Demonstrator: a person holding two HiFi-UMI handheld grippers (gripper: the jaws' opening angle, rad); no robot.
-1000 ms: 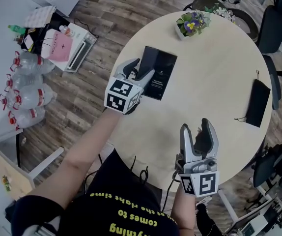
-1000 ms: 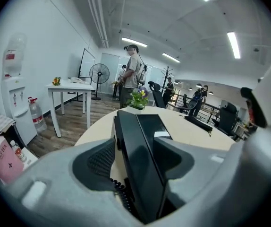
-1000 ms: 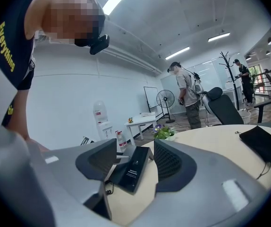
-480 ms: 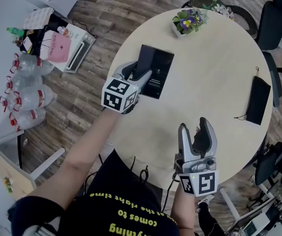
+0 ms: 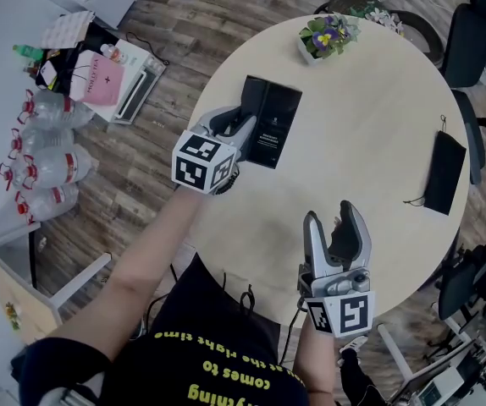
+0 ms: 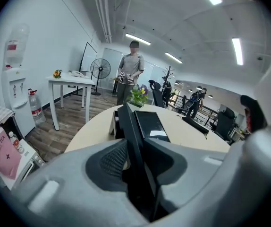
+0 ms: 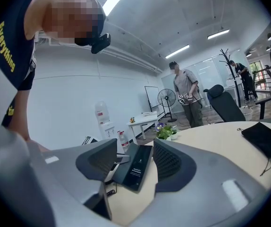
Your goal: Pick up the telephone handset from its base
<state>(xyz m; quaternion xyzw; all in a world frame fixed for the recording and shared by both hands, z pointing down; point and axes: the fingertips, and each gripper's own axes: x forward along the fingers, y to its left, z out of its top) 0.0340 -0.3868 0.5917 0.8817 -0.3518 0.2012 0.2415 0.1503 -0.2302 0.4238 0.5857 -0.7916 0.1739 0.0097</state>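
One handset (image 5: 253,104), one base (image 5: 282,125).

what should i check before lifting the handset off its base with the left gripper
1. Handset between the fingers of the left gripper: ok; the jaws have just been closing on it.
2. Fingers pressing both faces: ok, it looks so.
3. Base free of the fingers: cannot tell.
4. Handset loose from the base: cannot tell.
5. Right gripper out of the way: ok, open and empty.

Telephone (image 5: 270,121) on table (image 5: 370,117), flowerpot (image 5: 328,36) behind it
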